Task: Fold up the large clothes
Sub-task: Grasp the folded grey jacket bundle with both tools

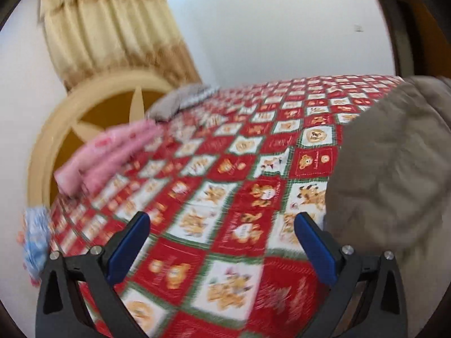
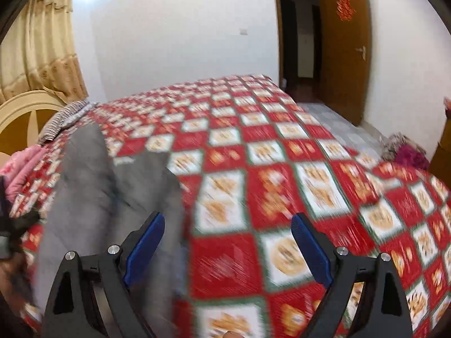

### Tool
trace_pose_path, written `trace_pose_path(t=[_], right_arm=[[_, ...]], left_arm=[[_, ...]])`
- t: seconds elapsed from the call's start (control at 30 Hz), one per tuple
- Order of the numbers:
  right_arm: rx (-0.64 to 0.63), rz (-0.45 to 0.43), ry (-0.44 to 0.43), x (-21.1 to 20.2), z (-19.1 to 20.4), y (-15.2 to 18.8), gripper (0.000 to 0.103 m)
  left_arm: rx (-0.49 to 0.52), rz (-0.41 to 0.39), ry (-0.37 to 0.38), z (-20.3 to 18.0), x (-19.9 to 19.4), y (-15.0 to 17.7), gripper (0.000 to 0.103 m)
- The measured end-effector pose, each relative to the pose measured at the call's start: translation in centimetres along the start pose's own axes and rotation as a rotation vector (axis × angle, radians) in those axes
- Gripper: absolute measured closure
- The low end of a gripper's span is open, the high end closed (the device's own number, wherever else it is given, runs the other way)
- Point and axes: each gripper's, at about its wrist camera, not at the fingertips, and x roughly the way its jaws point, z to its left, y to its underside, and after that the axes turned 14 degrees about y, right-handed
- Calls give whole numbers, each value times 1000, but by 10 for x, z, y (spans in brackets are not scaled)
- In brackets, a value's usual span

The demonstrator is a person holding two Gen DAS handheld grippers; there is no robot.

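Left wrist cam: your left gripper point(image 1: 221, 218) is wide open w/ nothing in it, over the red bear bedspread point(image 1: 225, 169). Grey garment point(image 1: 389, 174) lies on its right. Your right gripper point(image 2: 227, 219) is open too, garment point(image 2: 112, 191) at left.

I see bright, even indoor light, with strong motion blur smearing the bedspread point(image 1: 225, 169) in both views; fisheye bending and dark vignette crowd the edges.
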Motion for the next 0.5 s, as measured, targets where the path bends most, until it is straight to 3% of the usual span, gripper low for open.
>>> trace_pose_path(t=[0.1,0.27,0.4,0.5], right_arm=[[-32,34,-71,-2,48,-27,12],[-103,50,-69,20,111,-33,12],[-83,118,-20,60,113,-11,31],[-34,141,-6,77,91,9,31]], left_arm=[[-46,28,69,-13,4,-5,0],[37,-17,101,-57,-8,-6,0],[86,-30,146,-83,-11,-3,0],[113,-38,174,-95,-18,-5,0]])
